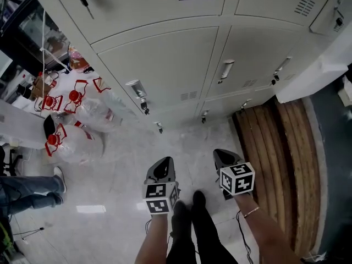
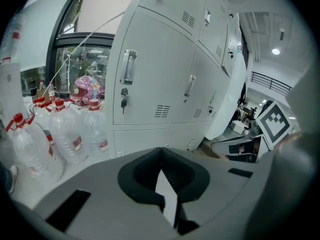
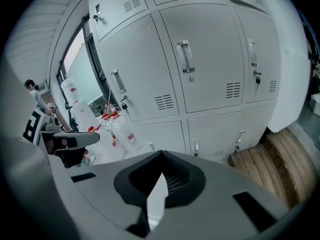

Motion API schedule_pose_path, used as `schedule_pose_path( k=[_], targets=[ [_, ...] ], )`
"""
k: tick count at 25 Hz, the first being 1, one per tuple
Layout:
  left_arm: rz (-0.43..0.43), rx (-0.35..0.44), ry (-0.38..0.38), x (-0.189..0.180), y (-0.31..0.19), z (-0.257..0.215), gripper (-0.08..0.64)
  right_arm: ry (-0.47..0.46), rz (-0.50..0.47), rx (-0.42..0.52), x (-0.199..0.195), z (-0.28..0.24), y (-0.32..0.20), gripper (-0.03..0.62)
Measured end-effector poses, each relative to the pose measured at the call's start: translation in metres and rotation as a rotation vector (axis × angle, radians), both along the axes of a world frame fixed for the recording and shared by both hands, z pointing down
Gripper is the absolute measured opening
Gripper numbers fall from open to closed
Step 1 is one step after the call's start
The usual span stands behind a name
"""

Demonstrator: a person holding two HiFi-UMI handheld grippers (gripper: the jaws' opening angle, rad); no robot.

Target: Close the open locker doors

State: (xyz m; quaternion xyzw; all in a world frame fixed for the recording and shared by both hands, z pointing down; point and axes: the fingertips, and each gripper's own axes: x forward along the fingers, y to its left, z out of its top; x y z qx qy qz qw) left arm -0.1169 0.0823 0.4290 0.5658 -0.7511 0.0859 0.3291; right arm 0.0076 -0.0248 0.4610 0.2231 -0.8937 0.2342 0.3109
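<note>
glossy floor (image 1: 124, 175); grey lockers (image 1: 165, 65) ahead of left claw (image 1: 164, 167) and right claw (image 1: 224, 157), both pinched together, empty; water bottles (image 1: 82, 114) left, wooden boards (image 1: 275, 147) right.

I am holding my left gripper (image 1: 164, 164) low in the middle of the head view, with its jaws pressed together and nothing between them. My right gripper (image 1: 224, 157) is sitting just to its right, slightly higher in the frame, likewise closed and empty. Both are pointing forward and downward. My left forearm (image 1: 154, 240) and right forearm (image 1: 263, 229) are reaching in from the bottom edge.
</note>
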Motion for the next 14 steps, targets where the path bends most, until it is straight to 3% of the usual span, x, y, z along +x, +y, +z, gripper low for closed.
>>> schedule_pose_path(
  k=[14],
  targets=[
    [-0.030,-0.007,-0.008,0.006,0.006,0.005,0.020,0.013,-0.053,0.002,0.008,0.004,0.008,0.003]
  ],
)
